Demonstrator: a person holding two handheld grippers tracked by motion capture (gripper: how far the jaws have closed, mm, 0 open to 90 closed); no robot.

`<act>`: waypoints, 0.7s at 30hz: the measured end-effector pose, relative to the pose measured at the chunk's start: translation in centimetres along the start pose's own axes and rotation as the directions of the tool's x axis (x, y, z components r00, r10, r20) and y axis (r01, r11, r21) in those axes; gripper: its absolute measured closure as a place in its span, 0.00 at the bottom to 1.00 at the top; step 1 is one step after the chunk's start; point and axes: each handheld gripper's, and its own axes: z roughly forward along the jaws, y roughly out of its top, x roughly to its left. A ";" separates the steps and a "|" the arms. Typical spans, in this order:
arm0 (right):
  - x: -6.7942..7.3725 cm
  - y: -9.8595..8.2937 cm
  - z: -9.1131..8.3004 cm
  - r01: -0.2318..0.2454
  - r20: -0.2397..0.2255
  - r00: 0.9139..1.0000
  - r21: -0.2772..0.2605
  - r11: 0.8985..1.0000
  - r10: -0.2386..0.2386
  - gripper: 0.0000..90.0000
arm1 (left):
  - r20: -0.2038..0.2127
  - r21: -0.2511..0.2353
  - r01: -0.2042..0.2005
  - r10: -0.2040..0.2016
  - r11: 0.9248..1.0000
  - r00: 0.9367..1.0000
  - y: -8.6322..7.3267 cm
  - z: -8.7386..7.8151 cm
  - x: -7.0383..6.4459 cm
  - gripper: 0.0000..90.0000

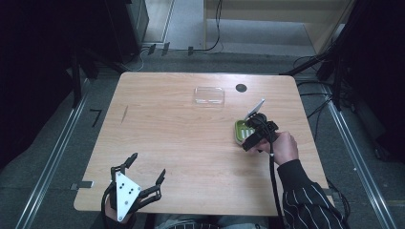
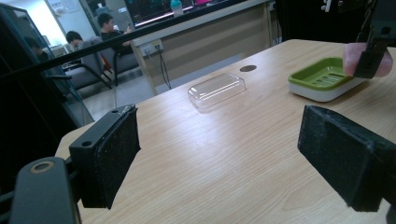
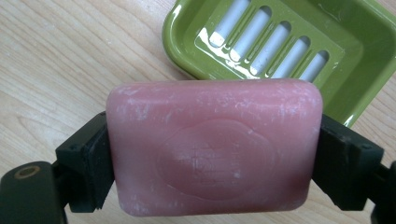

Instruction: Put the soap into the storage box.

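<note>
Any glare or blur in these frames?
Right gripper view: glare spots on the green soap dish; pink soap close and slightly soft. Left gripper view: sheen on the table, clear lid catching light. High view: dark surroundings, table evenly lit.

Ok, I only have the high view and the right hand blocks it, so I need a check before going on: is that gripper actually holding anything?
Observer: Yes. The right gripper is shut on a pink rectangular bar of soap, one jaw on each short end.
Operator: Is the soap in the dish yet?
Observer: No. In the right gripper view it hangs over the wood beside the near rim of the green slotted plastic soap dish.
Operator: Is the dish free?
Observer: Yes, its slots are bare.
Operator: And the clear thing farther back?
Observer: In the left gripper view it is a clear plastic lid, lying dome up on the table.
</note>
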 end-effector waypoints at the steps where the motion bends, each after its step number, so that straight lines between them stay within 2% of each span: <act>1: 0.0 0.1 0.1 -0.003 0.001 1.000 0.002 1.000 0.003 0.15 | 0.000 0.001 -0.002 0.002 1.000 1.000 0.0 0.0 0.0 0.15; 9: -0.5 0.6 0.2 -0.008 0.003 1.000 0.007 1.000 0.008 0.15 | -0.001 0.000 -0.001 0.001 1.000 1.000 0.0 0.0 0.0 0.15; 21: -1.8 1.1 0.6 -0.049 -0.005 0.999 -0.003 0.999 0.049 0.15 | -0.002 0.003 0.003 -0.003 1.000 1.000 0.0 -0.1 0.0 0.15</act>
